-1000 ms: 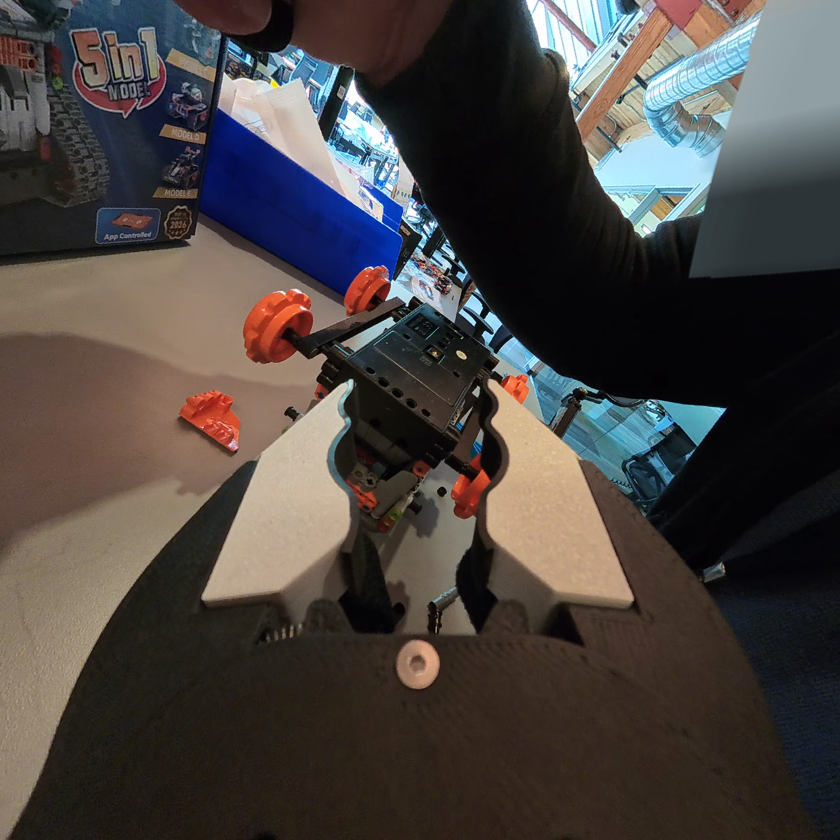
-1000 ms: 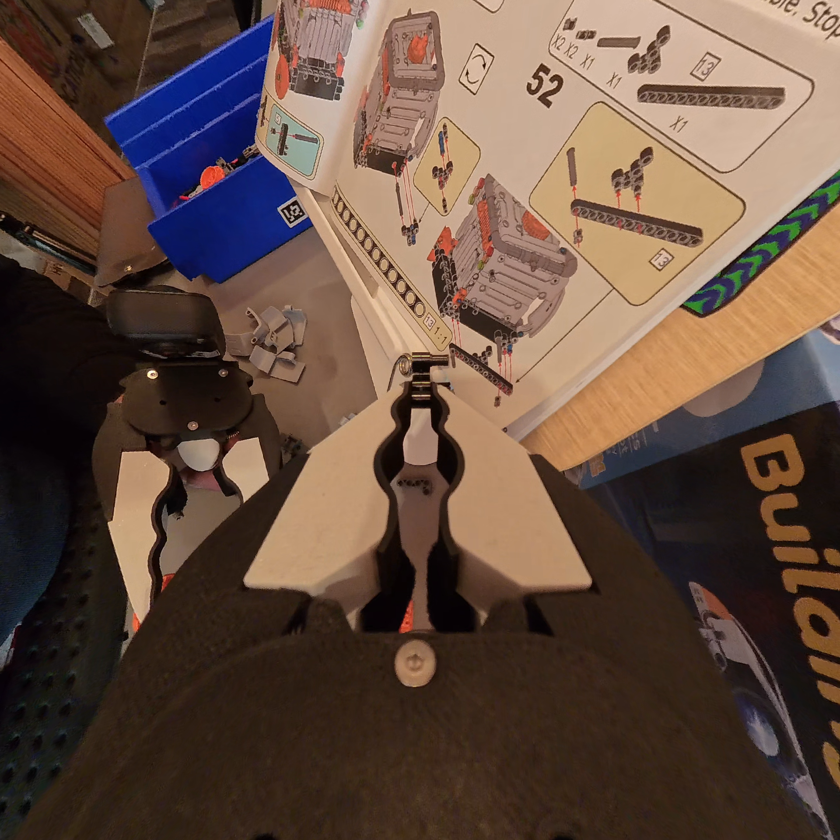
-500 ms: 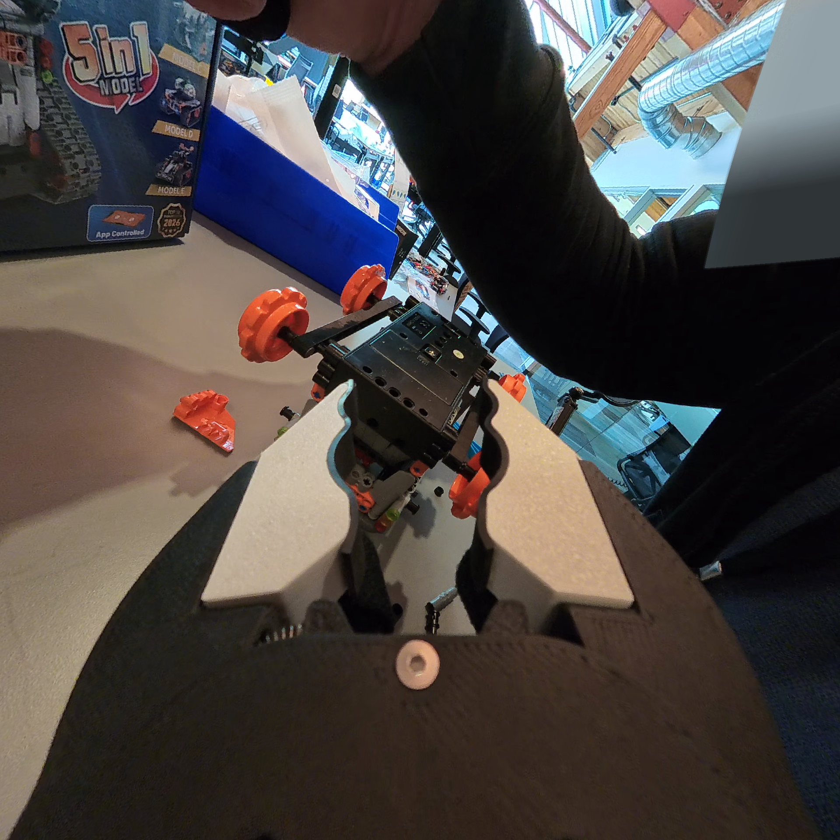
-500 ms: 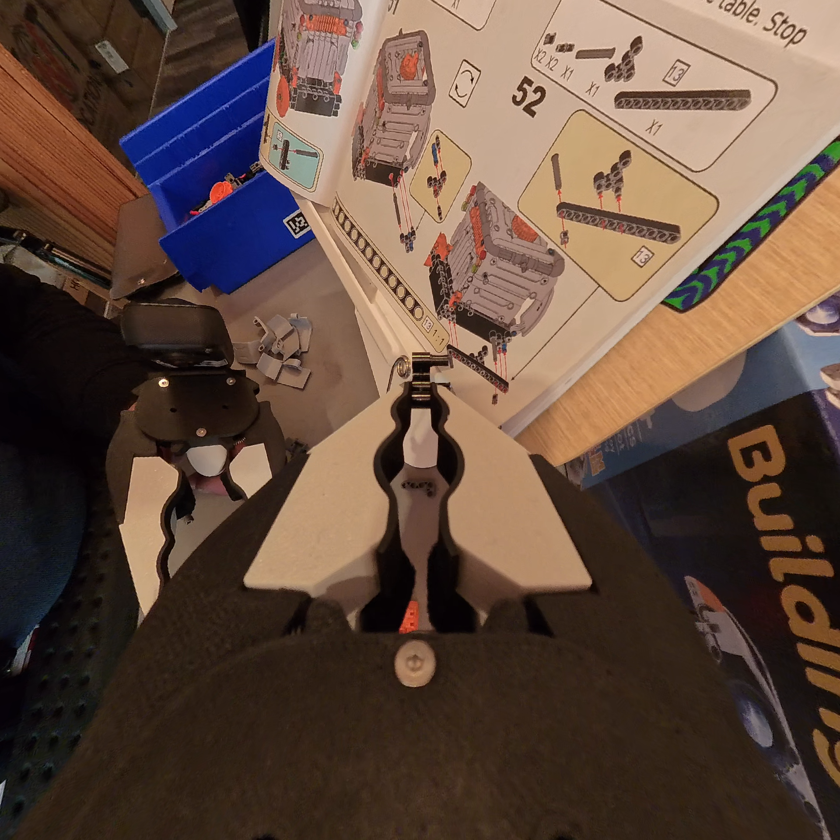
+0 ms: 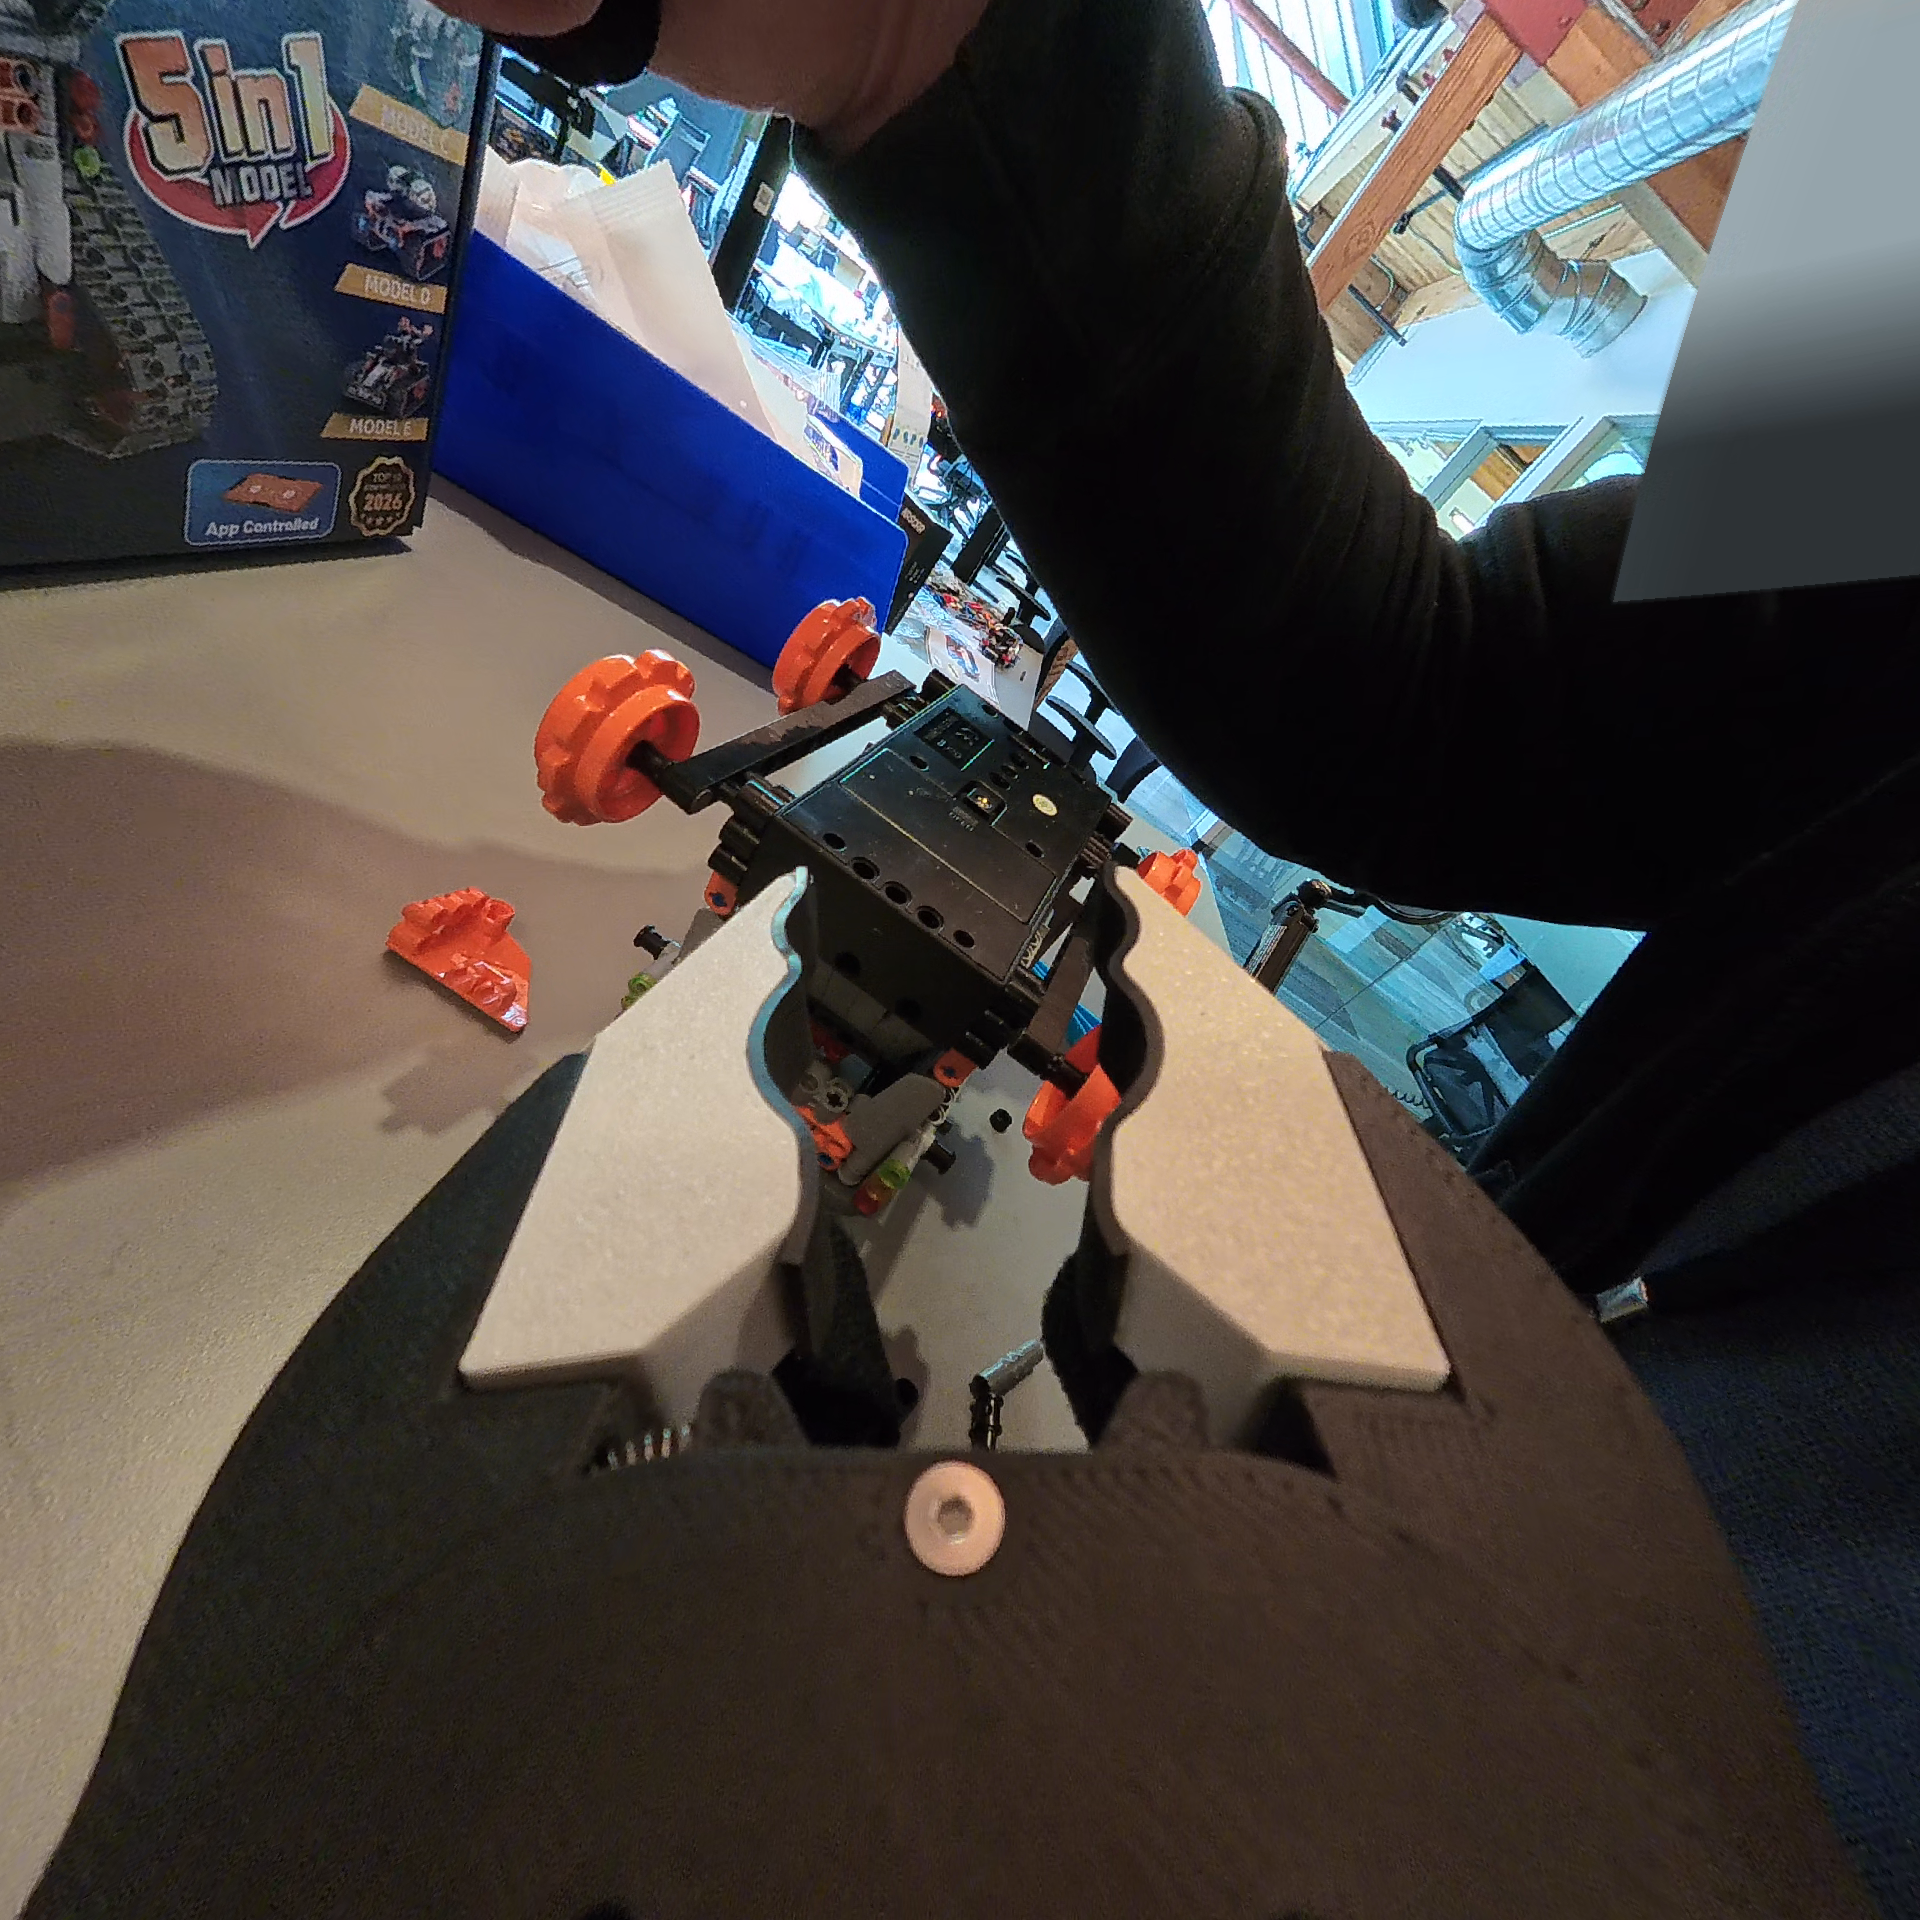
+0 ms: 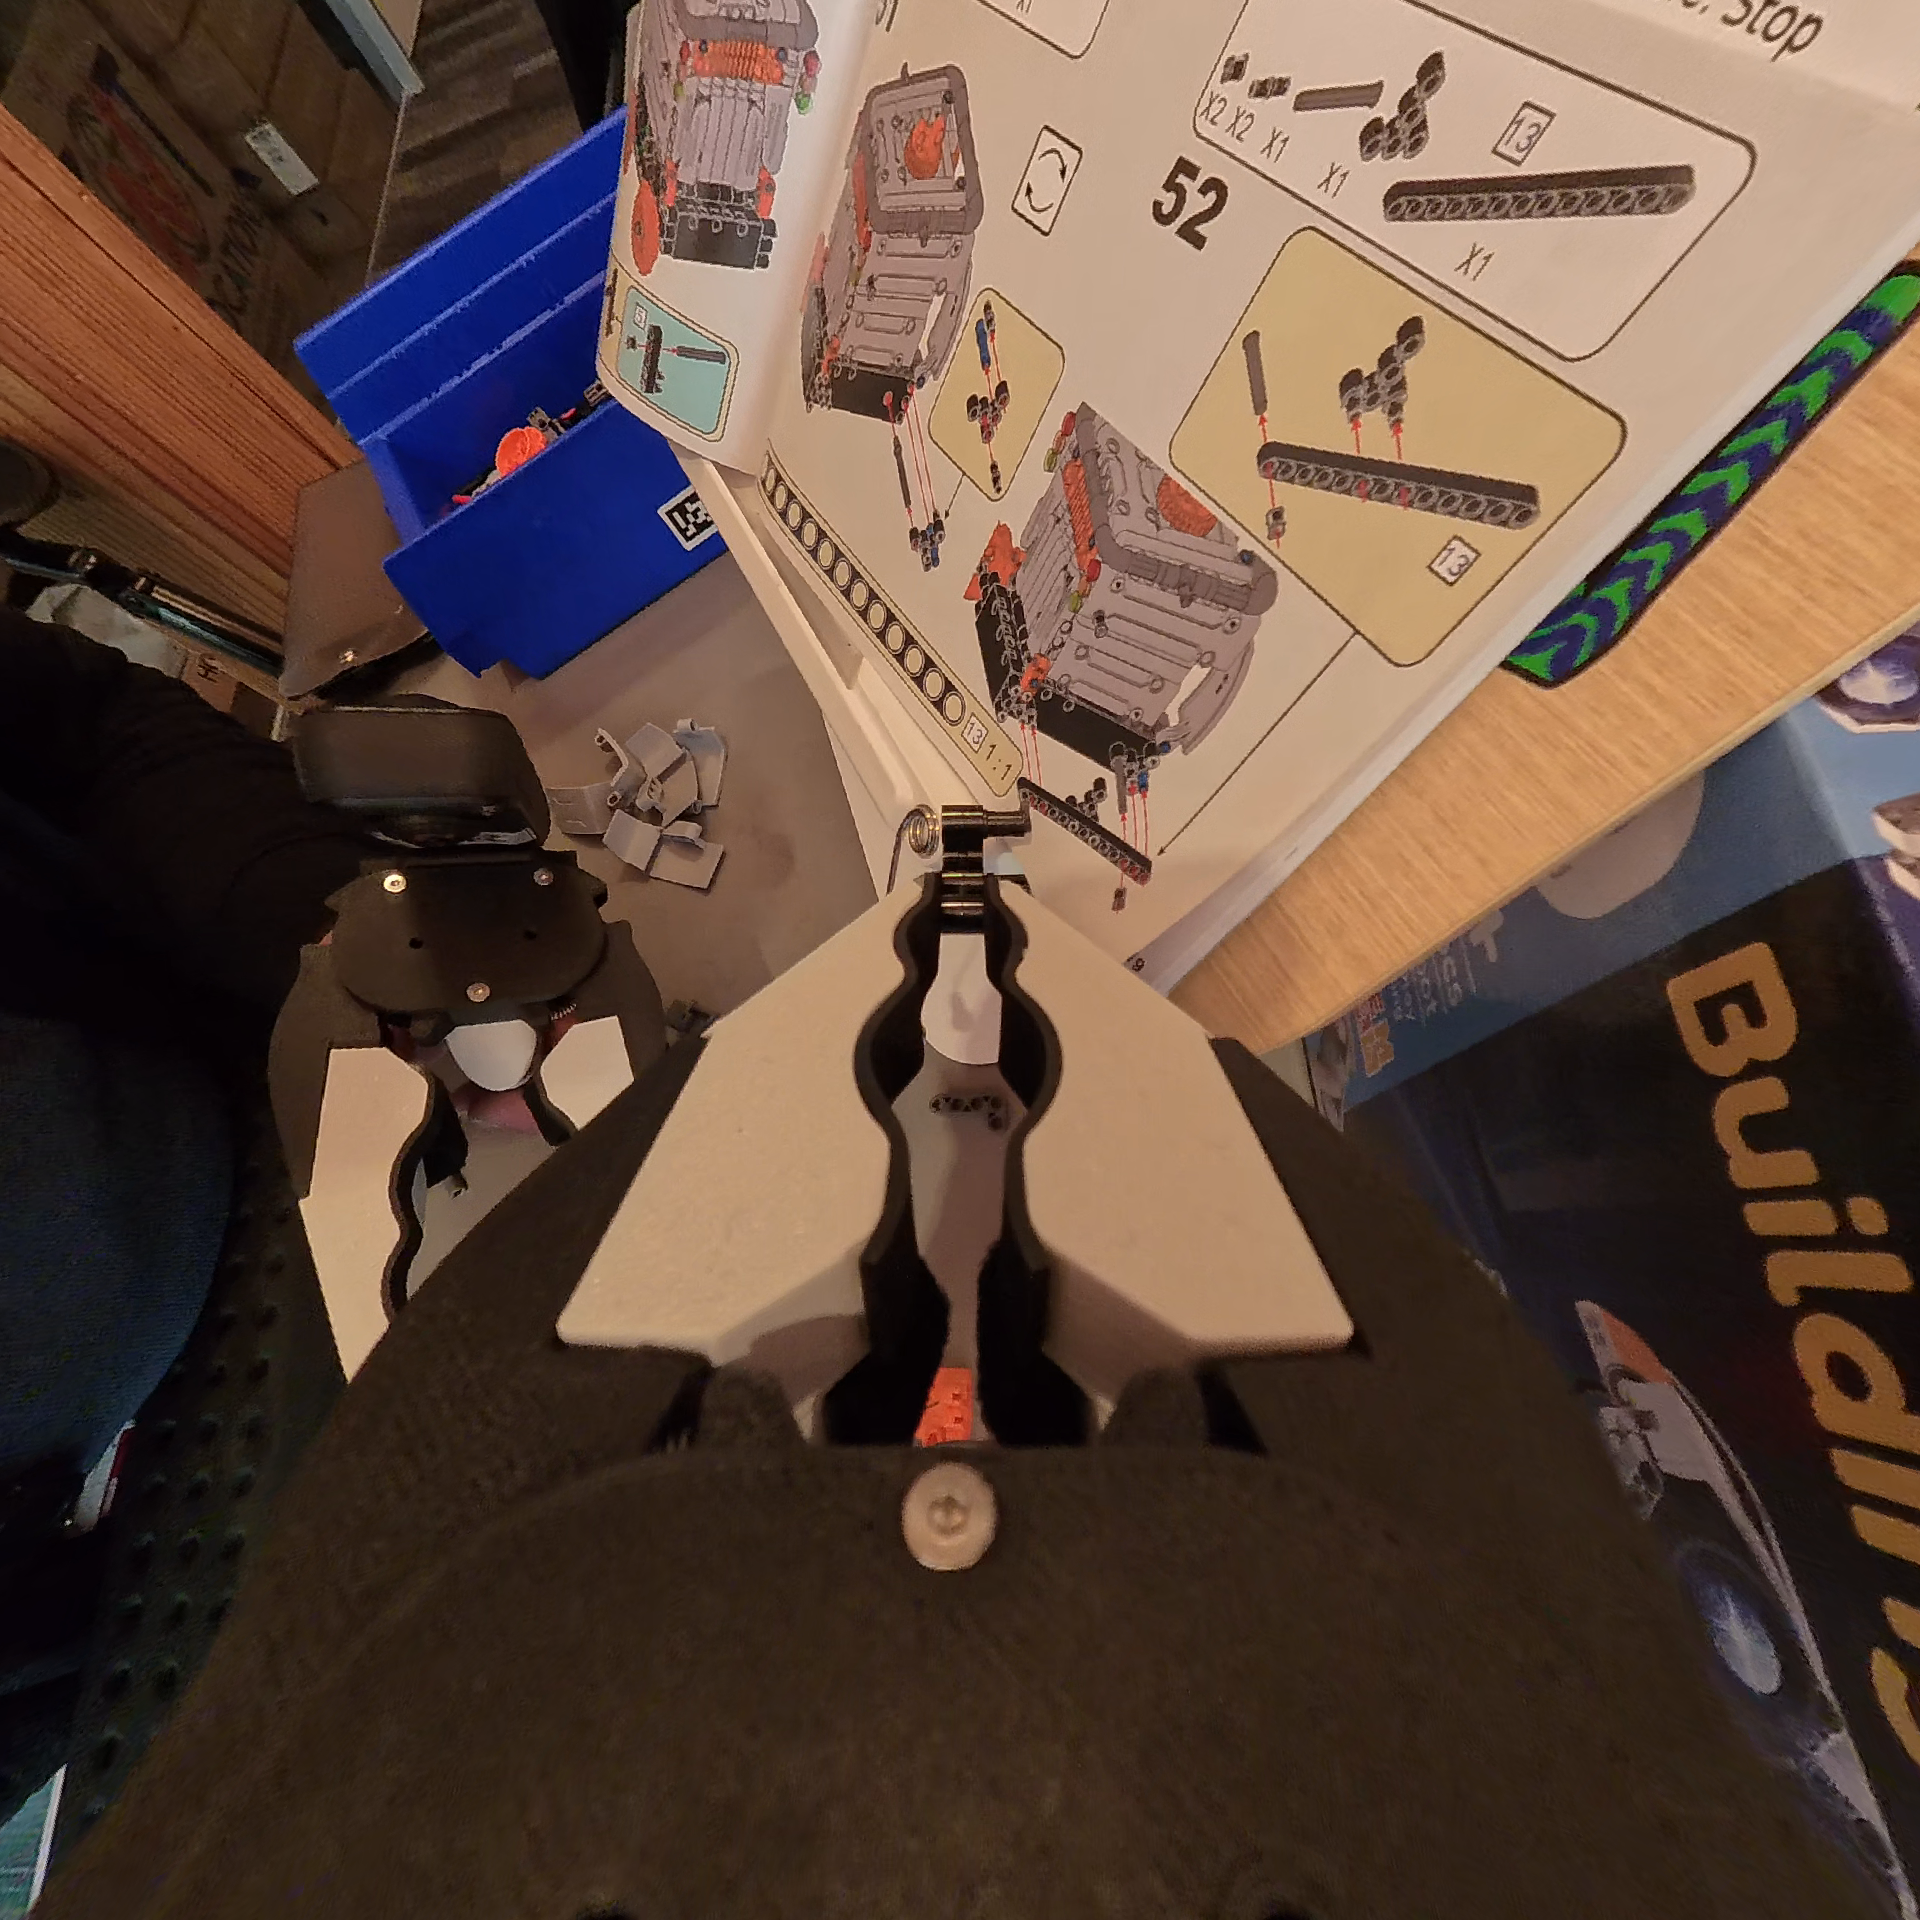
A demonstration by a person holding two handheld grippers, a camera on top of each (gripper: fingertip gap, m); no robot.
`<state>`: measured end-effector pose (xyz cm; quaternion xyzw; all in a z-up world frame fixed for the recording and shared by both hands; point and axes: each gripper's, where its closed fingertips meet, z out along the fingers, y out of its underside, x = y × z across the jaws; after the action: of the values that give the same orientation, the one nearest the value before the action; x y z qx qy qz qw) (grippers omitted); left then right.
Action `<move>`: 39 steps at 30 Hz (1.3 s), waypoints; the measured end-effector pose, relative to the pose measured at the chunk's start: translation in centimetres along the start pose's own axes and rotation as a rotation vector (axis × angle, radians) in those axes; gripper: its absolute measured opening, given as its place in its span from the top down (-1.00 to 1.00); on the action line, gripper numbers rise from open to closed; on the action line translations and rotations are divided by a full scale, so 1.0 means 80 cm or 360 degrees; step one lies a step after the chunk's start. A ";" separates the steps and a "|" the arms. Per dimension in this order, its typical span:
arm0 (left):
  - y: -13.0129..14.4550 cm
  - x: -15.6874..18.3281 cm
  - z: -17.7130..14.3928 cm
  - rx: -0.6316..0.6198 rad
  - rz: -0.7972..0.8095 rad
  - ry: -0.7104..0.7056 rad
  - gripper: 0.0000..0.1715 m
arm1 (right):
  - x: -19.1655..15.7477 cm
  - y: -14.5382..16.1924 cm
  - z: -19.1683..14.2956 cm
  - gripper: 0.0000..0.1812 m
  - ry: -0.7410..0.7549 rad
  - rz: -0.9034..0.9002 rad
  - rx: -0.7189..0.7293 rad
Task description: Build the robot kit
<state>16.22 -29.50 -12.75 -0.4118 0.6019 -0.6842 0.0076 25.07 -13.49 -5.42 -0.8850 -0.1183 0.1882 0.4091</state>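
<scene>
The left gripper (image 5: 951,904) is clamped on a black block-built vehicle chassis (image 5: 935,862), its two pale fingers (image 5: 665,1164) pressed against the sides of the dark body, which is tilted above the grey table (image 5: 208,1195). Only the left wrist view shows this model closely: orange wheels (image 5: 613,736) on black axles stick out to its sides, and a loose orange piece (image 5: 462,954) lies on the table well apart to the left. Behind stand a printed toy box (image 5: 229,270) and a blue bin (image 5: 665,457), and a person's dark sleeve (image 5: 1195,416) arches overhead. The right wrist view shows what the left cannot: the right gripper (image 6: 961,883) is pinched nearly closed on a small black connector piece (image 6: 966,857) at its very tips, with a small metal spring (image 6: 920,834) just beside it. Beyond it an open instruction booklet (image 6: 1299,364) is propped up, a pile of grey pieces (image 6: 660,790) lies on the table, and the blue bin (image 6: 520,499) holds more parts. The left gripper (image 6: 468,1039) also appears from above at the left in this view, though the chassis it holds is hidden there.
</scene>
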 end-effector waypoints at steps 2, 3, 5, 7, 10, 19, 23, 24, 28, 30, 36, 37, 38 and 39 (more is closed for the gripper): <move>0.000 0.000 0.000 0.0001 -0.0001 0.0001 0.39 | -0.001 -0.001 -0.002 0.95 0.0000 -0.0001 0.0008; 0.000 0.000 0.000 0.0001 -0.0001 0.0001 0.39 | 0.000 -0.002 -0.003 0.94 0.0004 0.0002 0.0012; 0.000 0.000 0.000 0.0001 0.0000 0.0001 0.39 | 0.001 -0.002 -0.005 0.95 0.0007 0.0012 0.0020; 0.000 0.000 0.000 0.0000 0.0000 0.0002 0.39 | 0.002 -0.001 -0.005 0.95 0.0003 0.0024 0.0023; 0.001 0.000 0.000 -0.0006 -0.0002 0.0002 0.39 | 0.002 0.000 -0.004 0.95 -0.0001 0.0025 0.0016; -0.001 0.000 -0.002 0.0005 0.0007 -0.0006 0.39 | -0.014 0.020 -0.039 0.95 0.0069 -0.0013 -0.0004; -0.002 0.000 0.000 0.0003 0.0004 -0.0006 0.39 | -0.025 0.067 -0.075 0.95 0.0121 0.0064 -0.0050; -0.002 -0.001 0.001 0.0002 0.0006 -0.0012 0.38 | -0.029 0.079 -0.081 0.95 0.0120 0.0096 -0.0056; -0.010 -0.006 0.006 -0.0006 0.0037 -0.0056 0.32 | -0.039 0.125 -0.093 0.95 0.0151 0.0205 -0.0073; -0.016 -0.013 0.010 -0.0037 0.0057 -0.0089 0.27 | -0.045 0.140 -0.096 0.95 0.0160 0.0248 -0.0046; -0.014 -0.017 0.030 -0.0252 0.0183 -0.0110 0.17 | -0.061 0.157 -0.102 0.95 0.0163 0.0318 0.0075; -0.011 -0.017 0.032 -0.0266 0.0176 -0.0106 0.14 | -0.062 0.159 -0.102 0.95 0.0164 0.0324 0.0086; -0.011 -0.017 0.033 -0.0259 0.0167 -0.0103 0.13 | -0.064 0.160 -0.103 0.95 0.0166 0.0327 0.0093; -0.012 -0.016 0.032 -0.0263 0.0154 -0.0100 0.13 | -0.065 0.161 -0.105 0.95 0.0168 0.0329 0.0099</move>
<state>19.03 -30.68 -12.85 -0.4028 0.6748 -0.6178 0.0256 24.72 -29.30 -9.14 -0.8881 0.0011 0.1859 0.4204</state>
